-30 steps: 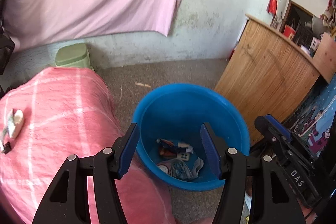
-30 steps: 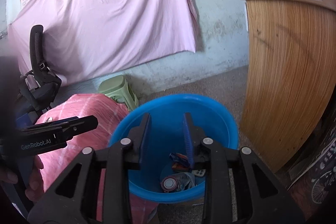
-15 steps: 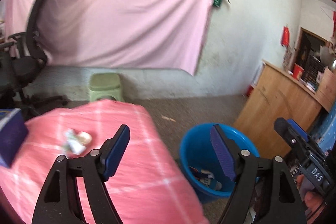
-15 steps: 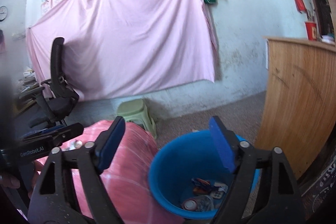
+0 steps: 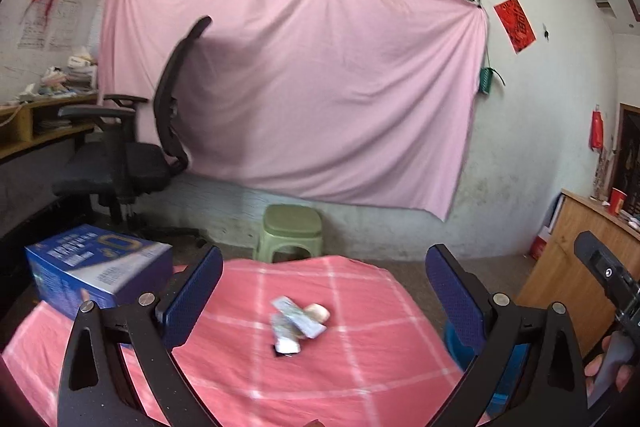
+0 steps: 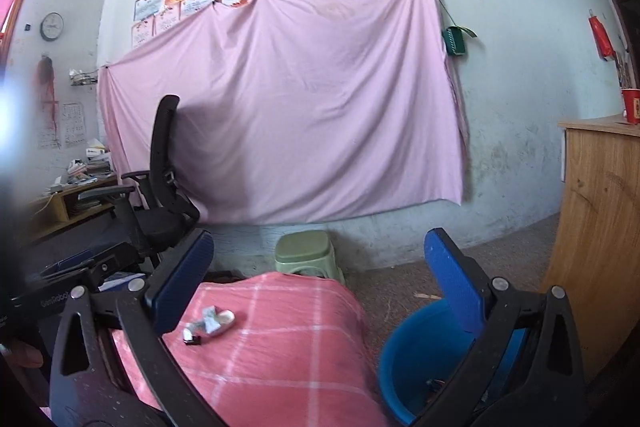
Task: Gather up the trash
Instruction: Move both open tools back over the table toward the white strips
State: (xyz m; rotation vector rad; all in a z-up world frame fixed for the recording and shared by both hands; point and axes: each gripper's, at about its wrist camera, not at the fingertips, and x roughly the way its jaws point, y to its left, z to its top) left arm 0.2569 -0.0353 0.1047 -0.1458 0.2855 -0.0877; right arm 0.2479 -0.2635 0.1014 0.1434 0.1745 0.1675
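we see small pile of crumpled white-grey wrappers [image 5: 289, 327] lying flat on pink checked tablecloth [image 5: 360, 367], near its middle. pale beige rounded lump [image 5: 318, 313] touches pile's far side. round blue plastic bucket [image 6: 412, 359] stands on floor just beside table, upright; we make out few colourful scraps [image 6: 436, 385] at its bottom.

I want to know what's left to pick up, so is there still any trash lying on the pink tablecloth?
Yes, a small heap of crumpled wrappers lies on the pink tablecloth, with nothing gripping it.
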